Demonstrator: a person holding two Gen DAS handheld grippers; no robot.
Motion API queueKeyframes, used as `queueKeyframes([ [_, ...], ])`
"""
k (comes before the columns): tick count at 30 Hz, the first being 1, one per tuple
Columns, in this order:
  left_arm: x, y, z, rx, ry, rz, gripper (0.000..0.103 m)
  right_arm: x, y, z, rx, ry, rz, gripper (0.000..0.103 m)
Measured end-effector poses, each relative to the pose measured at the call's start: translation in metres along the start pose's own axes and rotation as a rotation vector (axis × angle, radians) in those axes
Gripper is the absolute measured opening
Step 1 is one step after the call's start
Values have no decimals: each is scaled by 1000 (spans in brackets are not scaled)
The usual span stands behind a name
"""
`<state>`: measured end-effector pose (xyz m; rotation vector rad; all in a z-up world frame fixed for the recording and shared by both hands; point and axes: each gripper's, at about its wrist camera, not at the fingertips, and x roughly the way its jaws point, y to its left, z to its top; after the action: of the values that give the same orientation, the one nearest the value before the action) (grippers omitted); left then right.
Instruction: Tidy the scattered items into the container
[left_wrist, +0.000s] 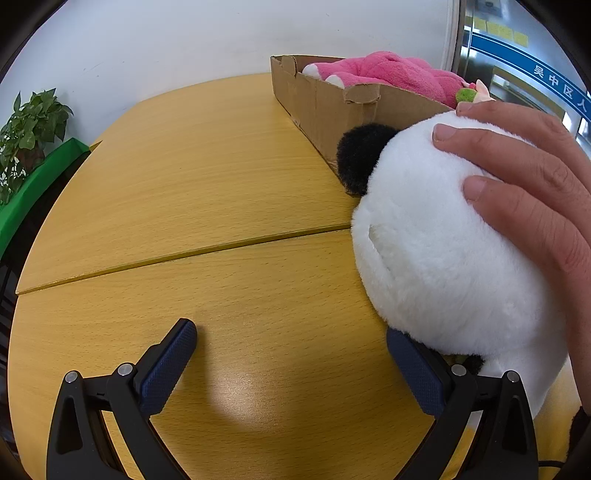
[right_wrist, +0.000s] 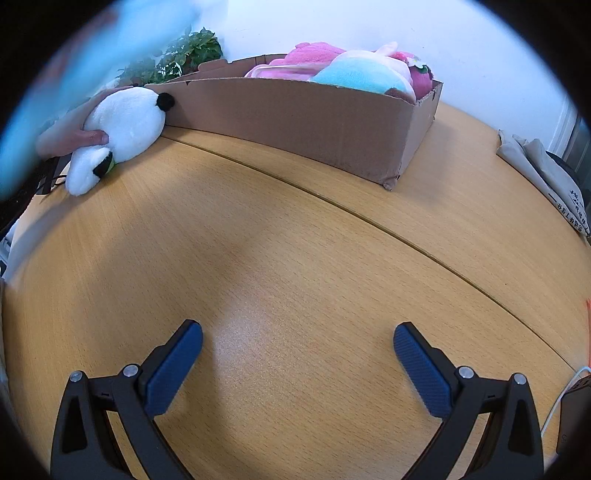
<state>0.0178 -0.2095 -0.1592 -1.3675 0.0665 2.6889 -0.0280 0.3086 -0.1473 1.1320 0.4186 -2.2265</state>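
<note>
1. White panda plush (left_wrist: 443, 236) lay on worktop (left_wrist: 221, 206) at 3 o'clock, a bare hand (left_wrist: 535, 184) on it, touching cardboard box (left_wrist: 332, 107).
2. Left gripper (left_wrist: 291, 350) spread, empty; right gripper (right_wrist: 297, 343) likewise.
3. Likely soft, light, squashy; pinch deep across body.

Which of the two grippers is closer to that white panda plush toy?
Left. The left gripper is right beside the panda plush, its right finger against the toy's underside. The right gripper hovers over bare table, with the panda far off by the cardboard box.
</note>
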Motion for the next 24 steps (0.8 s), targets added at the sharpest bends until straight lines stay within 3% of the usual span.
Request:
queueKeyframes([
  [24, 4, 11, 11, 0, 1, -2, 103, 1, -2, 1, -1, 0, 1, 103],
])
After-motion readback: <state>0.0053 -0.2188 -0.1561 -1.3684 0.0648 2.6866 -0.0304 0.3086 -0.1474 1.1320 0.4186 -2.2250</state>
